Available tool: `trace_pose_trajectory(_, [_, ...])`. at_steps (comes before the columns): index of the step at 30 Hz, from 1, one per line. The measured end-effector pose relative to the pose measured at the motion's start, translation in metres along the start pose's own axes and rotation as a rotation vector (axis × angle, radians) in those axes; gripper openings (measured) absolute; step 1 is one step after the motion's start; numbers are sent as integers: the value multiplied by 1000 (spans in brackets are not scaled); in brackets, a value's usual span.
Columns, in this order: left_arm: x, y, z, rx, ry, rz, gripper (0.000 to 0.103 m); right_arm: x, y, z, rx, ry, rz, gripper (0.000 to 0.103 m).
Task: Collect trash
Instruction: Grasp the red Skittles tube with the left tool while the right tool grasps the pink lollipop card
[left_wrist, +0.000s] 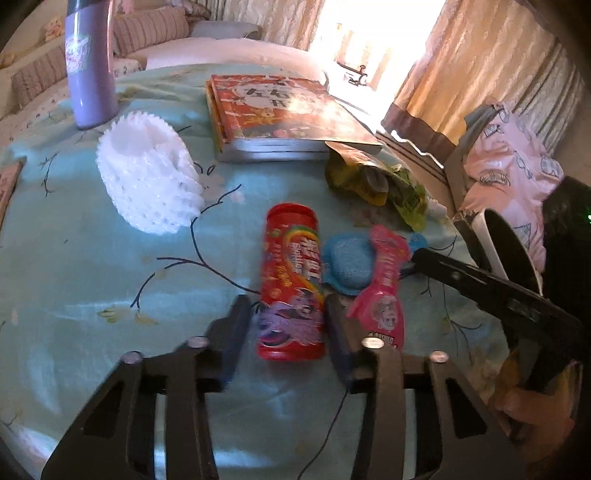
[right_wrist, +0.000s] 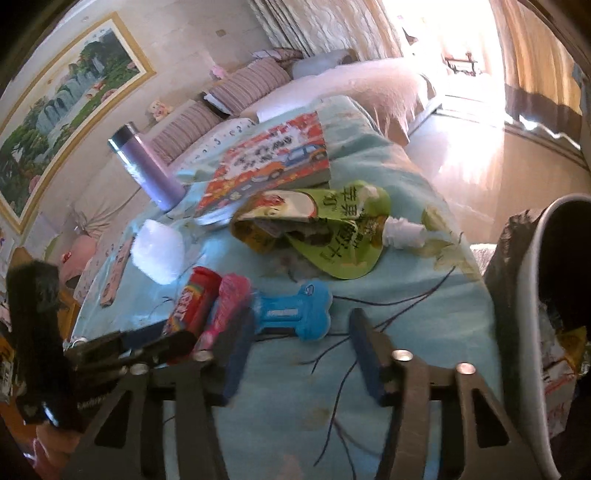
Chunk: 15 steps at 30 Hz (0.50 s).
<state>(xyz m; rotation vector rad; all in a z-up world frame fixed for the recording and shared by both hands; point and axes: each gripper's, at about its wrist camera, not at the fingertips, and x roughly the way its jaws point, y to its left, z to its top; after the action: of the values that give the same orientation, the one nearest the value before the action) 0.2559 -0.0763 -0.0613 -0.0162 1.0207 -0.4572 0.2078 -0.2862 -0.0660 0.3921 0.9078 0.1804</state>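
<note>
Red tube (left_wrist: 290, 282) between left jaws, untouched.

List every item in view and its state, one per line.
Red tube, lying flat between the left gripper's open jaws.
Pink wrapper, lying flat.
Blue bone-shaped pack, lying flat at the right gripper's open jaws.
Green pouch, torn open, crumpled.
Purple flask, upright, capped.
Books, closed, stacked.
Bin, open, bag-lined.

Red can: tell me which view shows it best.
The left wrist view: the red can lies whole and centred between the left gripper's fingers, label readable. The right wrist view shows the can small, blurred and partly hidden behind the left gripper.
</note>
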Motion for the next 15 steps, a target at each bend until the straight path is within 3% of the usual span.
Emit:
trace_pose_trajectory(1, [-1, 0, -1, 0, -2, -5, 34, 2, -2, -1, 8, 7, 2, 13])
trace_pose_trajectory(4, [-9, 5, -9, 0, -4, -14, 34, -4, -3, -7, 14, -9, 28, 8])
trace_pose_trajectory(9, [-27, 14, -29, -14, -4, -32, 33, -35, 4, -29, -5, -34, 61, 4])
trace_pose_trajectory(15, [-56, 23, -60, -26, -3, -77, 33, -55, 7, -61, -12, 2, 57, 3])
